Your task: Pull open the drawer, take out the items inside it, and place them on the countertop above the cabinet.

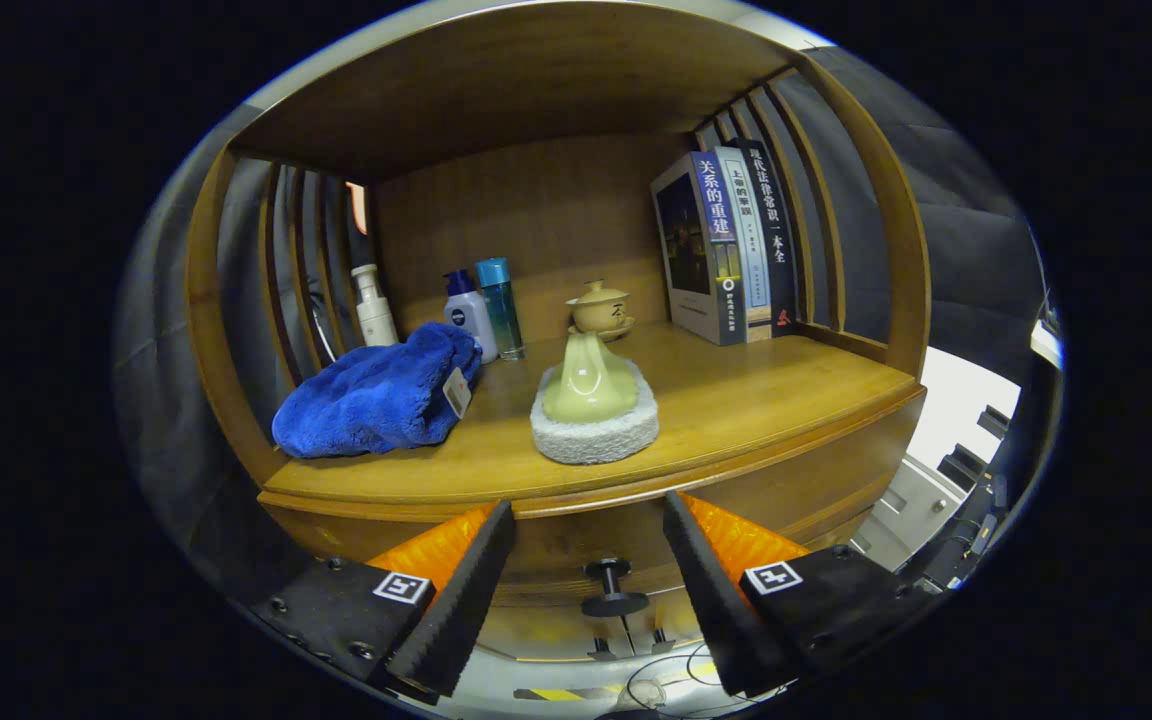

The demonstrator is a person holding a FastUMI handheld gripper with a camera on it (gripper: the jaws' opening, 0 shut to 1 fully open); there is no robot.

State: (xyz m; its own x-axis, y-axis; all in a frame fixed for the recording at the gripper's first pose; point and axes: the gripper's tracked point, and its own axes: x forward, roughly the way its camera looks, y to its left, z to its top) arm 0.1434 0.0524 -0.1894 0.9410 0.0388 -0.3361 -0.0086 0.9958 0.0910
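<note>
Blue towel [376, 397] heaped beside three bottles [456, 305], pale jug [589, 382] stood on a white coaster [595, 436], lidded teacup [600, 306] behind it, books [726, 245] stood upright nearby.

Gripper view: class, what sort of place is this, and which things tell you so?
Probably a mock home corner: a wooden cabinet whose countertop holds books, toiletry bottles, a blue towel and a tea set. The open gripper faces the drawer knob.
</note>
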